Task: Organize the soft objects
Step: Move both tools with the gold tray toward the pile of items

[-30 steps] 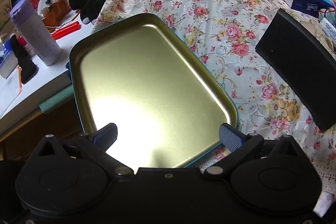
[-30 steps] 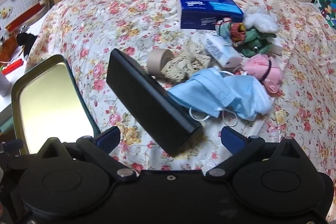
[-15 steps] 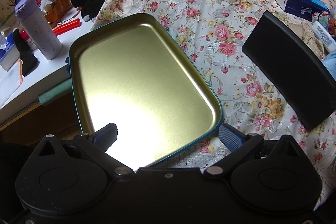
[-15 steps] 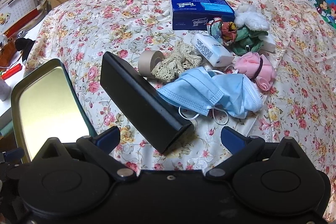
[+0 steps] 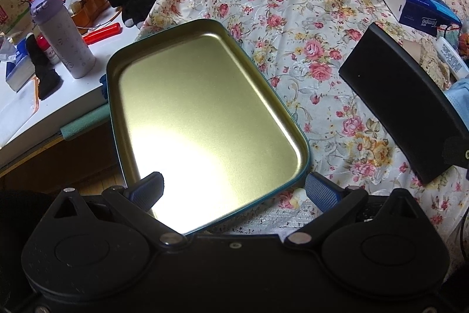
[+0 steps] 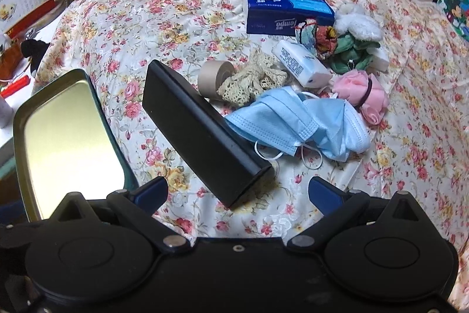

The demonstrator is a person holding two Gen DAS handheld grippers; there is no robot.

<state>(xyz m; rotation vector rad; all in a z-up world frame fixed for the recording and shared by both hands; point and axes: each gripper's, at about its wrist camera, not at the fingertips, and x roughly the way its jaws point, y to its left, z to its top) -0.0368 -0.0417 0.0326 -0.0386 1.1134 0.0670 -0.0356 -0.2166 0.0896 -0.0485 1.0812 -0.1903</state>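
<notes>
A heap of soft things lies on the flowered bedspread [image 6: 164,19]: blue face masks [image 6: 299,125], a pink scrunchie [image 6: 366,96], a cream lace scrunchie [image 6: 252,81], green cloth [image 6: 351,52] and white plush [image 6: 357,22]. A gold tin tray [image 5: 205,122] [image 6: 64,134] with a teal rim lies bare at the bed's left edge. My left gripper [image 5: 234,191] is open at the tray's near end, holding nothing. My right gripper [image 6: 239,194] hangs open over the near end of a long black case [image 6: 202,134] [image 5: 401,107], short of the masks.
Among the heap lie a blue tissue box [image 6: 287,11], a white tissue pack [image 6: 302,63] and a brown tape roll [image 6: 215,74]. Left of the bed, a white side table [image 5: 17,113] carries a lilac bottle [image 5: 61,40], a calendar and small clutter.
The left view has swung a little to the right, so more of the black case shows. The right view has drawn back slightly. Both grippers stay open and hold nothing.
</notes>
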